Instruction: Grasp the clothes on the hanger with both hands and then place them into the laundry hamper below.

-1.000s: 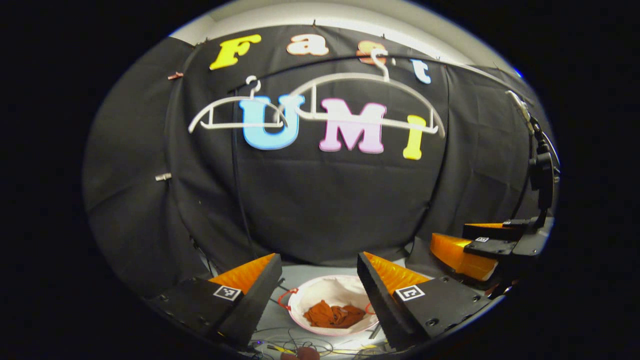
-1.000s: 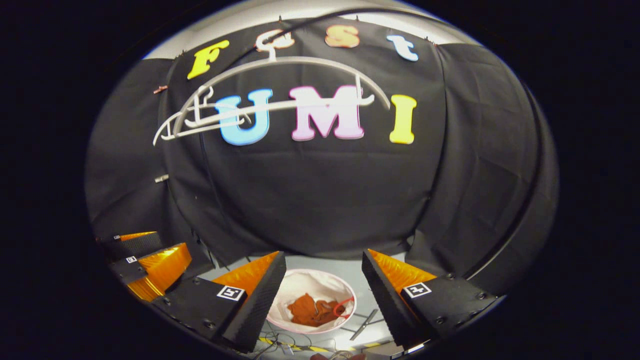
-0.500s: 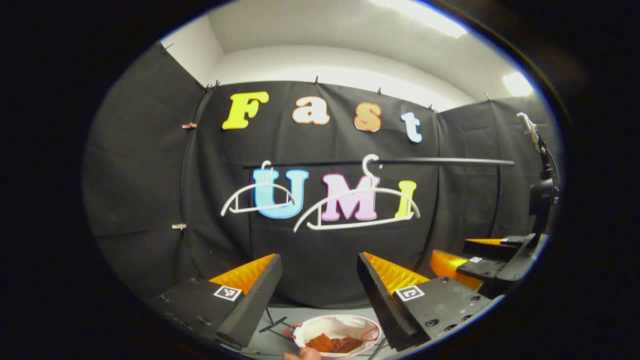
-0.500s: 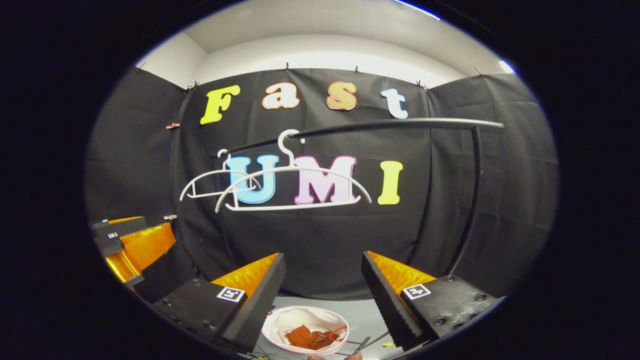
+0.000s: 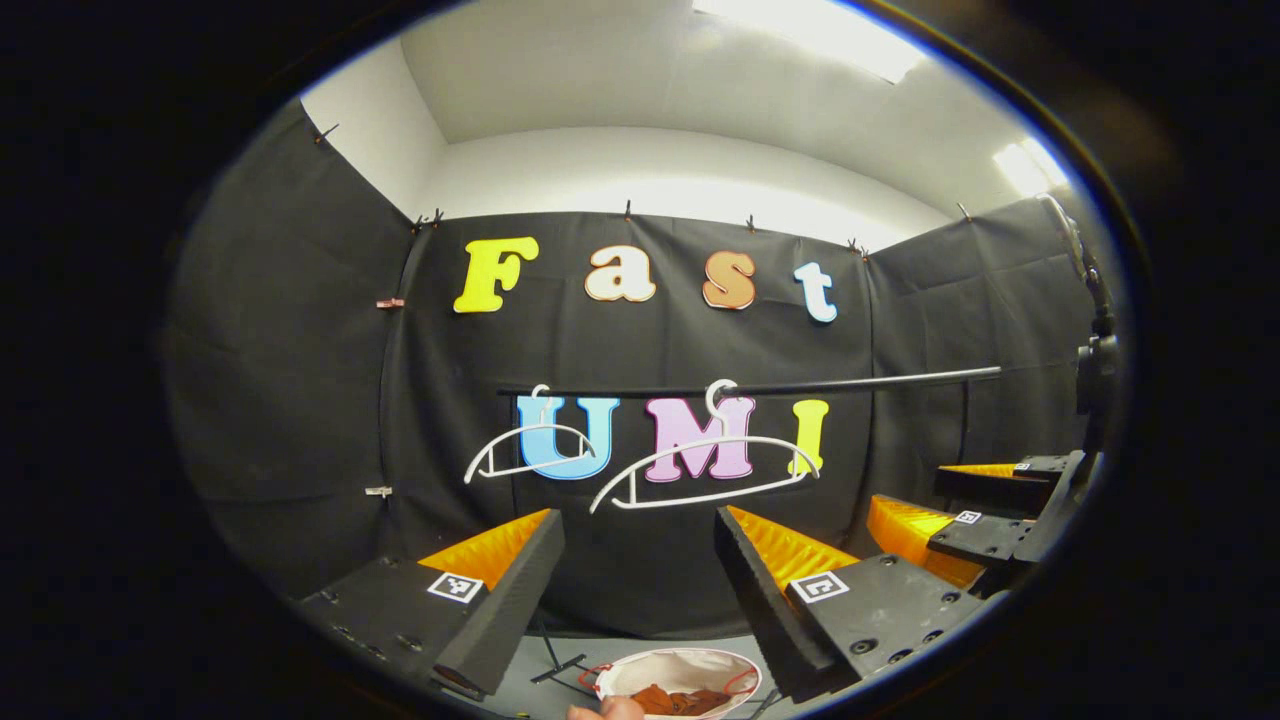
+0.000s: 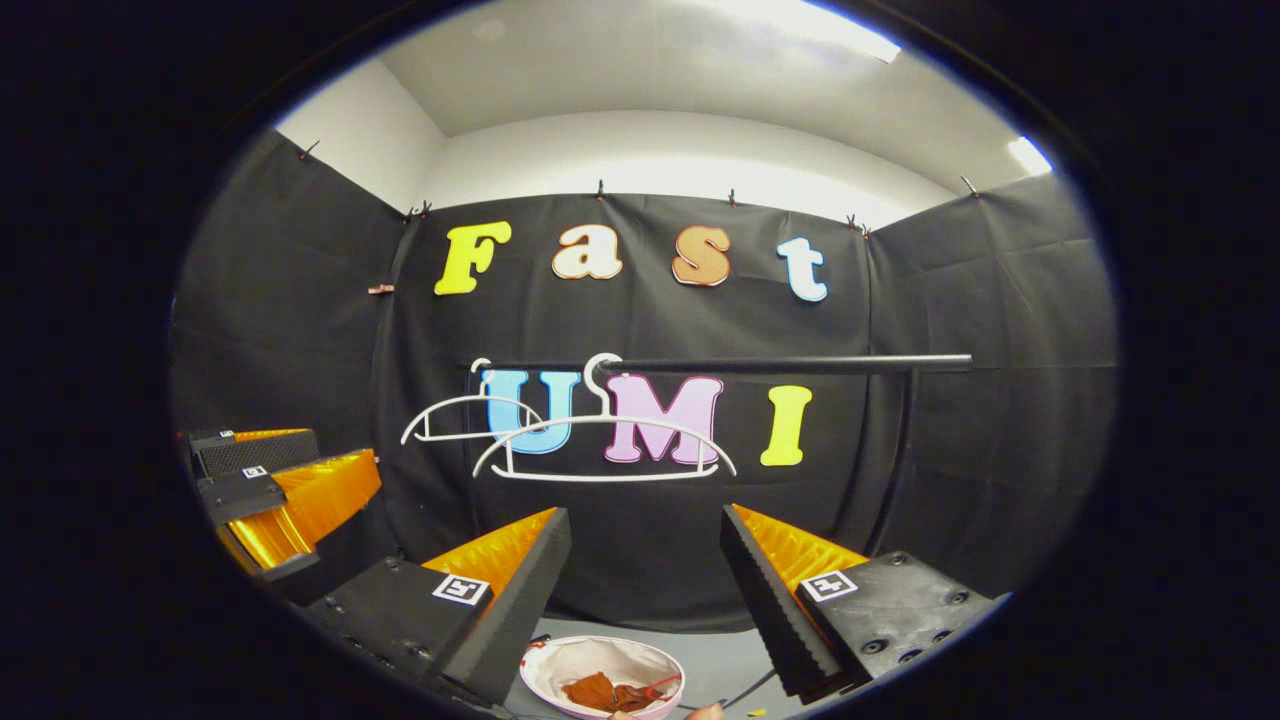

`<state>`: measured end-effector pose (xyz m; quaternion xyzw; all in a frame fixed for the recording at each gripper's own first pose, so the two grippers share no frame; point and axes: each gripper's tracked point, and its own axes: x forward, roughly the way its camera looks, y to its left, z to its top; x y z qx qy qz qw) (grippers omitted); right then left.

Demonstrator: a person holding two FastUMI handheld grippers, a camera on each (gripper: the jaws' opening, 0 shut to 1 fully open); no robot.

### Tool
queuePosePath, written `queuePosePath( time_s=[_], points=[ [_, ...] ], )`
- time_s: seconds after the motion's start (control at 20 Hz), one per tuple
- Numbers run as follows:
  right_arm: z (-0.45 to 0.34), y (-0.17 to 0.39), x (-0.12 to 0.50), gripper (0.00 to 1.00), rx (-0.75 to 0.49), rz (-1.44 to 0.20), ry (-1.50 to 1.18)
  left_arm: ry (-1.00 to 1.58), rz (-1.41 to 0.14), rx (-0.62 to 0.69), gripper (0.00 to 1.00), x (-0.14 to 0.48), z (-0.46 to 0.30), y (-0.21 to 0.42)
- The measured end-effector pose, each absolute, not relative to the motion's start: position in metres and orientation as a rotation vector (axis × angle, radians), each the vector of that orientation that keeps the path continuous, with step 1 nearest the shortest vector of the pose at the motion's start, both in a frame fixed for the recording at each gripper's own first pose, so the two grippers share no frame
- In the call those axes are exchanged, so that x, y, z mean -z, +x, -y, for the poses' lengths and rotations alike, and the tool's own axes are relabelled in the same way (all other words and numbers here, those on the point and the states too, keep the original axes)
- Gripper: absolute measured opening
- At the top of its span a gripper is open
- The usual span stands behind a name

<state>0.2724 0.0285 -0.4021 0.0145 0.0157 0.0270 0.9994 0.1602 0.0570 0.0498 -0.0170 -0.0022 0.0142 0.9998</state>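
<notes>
Rust-orange clothes [image 6: 597, 692] lay crumpled in the white laundry hamper [image 6: 560, 661], low down and just ahead of the right gripper [image 6: 640, 575], between its 2 fingers. That gripper was spread wide and held nothing. From the left gripper view the same clothes [image 5: 680, 699] sat in the hamper [image 5: 690, 665] right below the left gripper [image 5: 635, 575] — it was spread wide too, with nothing in it.

Up ahead of both grippers, 2 white hangers hung bare on a black rail [image 6: 790, 365]. The nearer hanger [image 6: 600, 445] was bigger and the farther hanger [image 6: 455, 420] was off to its left. The left gripper view showed the rail [image 5: 850, 381], the near hanger [image 5: 705, 470] and the far hanger [image 5: 530, 450] as well.

Each gripper also showed off to the side of the other — the right one [image 5: 950, 505] at the right edge, the left one [image 6: 280, 480] at the left edge.
</notes>
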Motion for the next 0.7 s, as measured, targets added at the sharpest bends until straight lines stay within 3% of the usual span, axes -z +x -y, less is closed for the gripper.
queuePosePath(
  time_s=[0.05, 0.7],
  points=[
    [-0.028, 0.275, 0.4, 0.94, -0.051, -0.025, 0.032, -0.035, 0.008, -0.031, 0.95, -0.051, -0.055, 0.159],
    [-0.02, 0.284, 0.388, 0.97, -0.073, 0.043, 0.011, -0.007, 0.022, -0.096, 0.95, -0.053, -0.063, 0.159]
  ],
)
